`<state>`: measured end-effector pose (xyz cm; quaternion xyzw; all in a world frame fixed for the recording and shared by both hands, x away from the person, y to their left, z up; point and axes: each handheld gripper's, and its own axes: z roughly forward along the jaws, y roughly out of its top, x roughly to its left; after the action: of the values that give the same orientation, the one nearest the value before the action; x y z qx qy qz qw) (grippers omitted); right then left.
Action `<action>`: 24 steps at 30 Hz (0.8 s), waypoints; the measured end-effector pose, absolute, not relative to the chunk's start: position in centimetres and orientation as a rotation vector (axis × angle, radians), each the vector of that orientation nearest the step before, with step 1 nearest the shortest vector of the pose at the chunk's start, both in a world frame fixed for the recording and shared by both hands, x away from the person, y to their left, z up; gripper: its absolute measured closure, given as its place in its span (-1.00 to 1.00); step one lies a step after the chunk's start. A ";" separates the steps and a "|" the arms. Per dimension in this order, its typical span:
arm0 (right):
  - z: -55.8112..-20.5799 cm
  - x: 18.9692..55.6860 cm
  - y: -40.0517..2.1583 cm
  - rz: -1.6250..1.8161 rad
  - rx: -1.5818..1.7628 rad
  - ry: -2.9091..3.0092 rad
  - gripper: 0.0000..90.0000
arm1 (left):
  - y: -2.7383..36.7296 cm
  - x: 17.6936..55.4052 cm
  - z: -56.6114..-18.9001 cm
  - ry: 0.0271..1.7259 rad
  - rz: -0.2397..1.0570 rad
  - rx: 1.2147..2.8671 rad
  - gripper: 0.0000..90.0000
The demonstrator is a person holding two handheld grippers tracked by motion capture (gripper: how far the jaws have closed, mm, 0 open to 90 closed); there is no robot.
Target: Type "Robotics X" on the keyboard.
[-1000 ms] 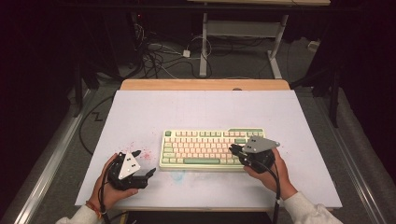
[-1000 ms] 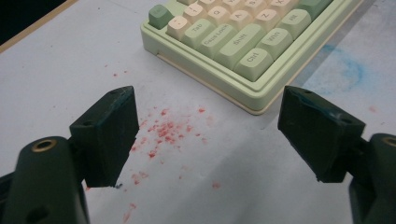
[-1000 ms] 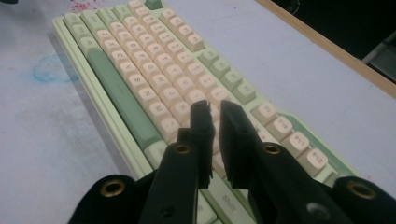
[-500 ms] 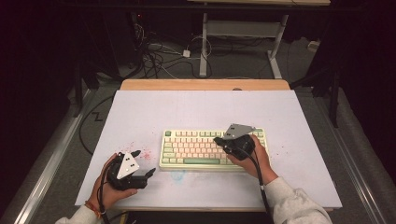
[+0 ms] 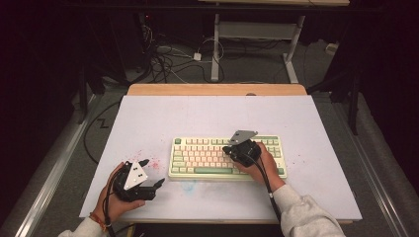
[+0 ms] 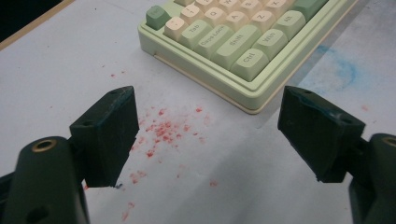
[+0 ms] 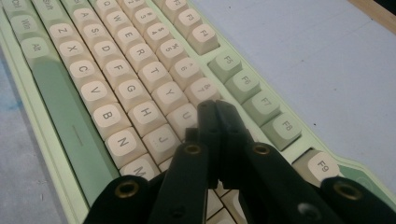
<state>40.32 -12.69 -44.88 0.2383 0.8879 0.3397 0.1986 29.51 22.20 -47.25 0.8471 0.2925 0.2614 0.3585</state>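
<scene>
A pale green mechanical keyboard with cream and sage keycaps (image 5: pixel 226 158) lies flat near the front middle of a white table mat (image 5: pixel 212 118), square to the person seated at it. The right gripper (image 5: pixel 230 148), its black jaws clenched together with nothing between them, is poised over the middle of the keys; in the right gripper view its joined tips (image 7: pixel 215 112) sit above the cream keys just past the U and 7 (image 7: pixel 203 88), though whether they actually press a cap cannot be told. The work in hand looks like key-pressing with the closed tips used as a single finger, and it appears to be at an early stage: no key is visibly depressed, and the whole board lies ahead. The left gripper (image 5: pixel 150 174) rests released on the mat just beside the keyboard's left front corner, jaws spread wide over a scatter of red specks (image 6: pixel 166 128) on the mat, holding nothing. Compared with the frame a second ago, the right hand has travelled leftward from the keyboard's right end to its centre, closing its jaws the last bit on the way, while the left hand and the keyboard have kept their places.
</scene>
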 end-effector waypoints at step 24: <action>-42.3 39.0 -14.3 1.075 0.656 2.392 0.88 | 22.1 29.5 -47.4 0.731 0.618 2.204 -0.52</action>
<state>39.02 -14.33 -42.29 0.2369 0.8636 0.3883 0.2175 29.51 22.07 -47.41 0.8554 0.2838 0.2400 0.3608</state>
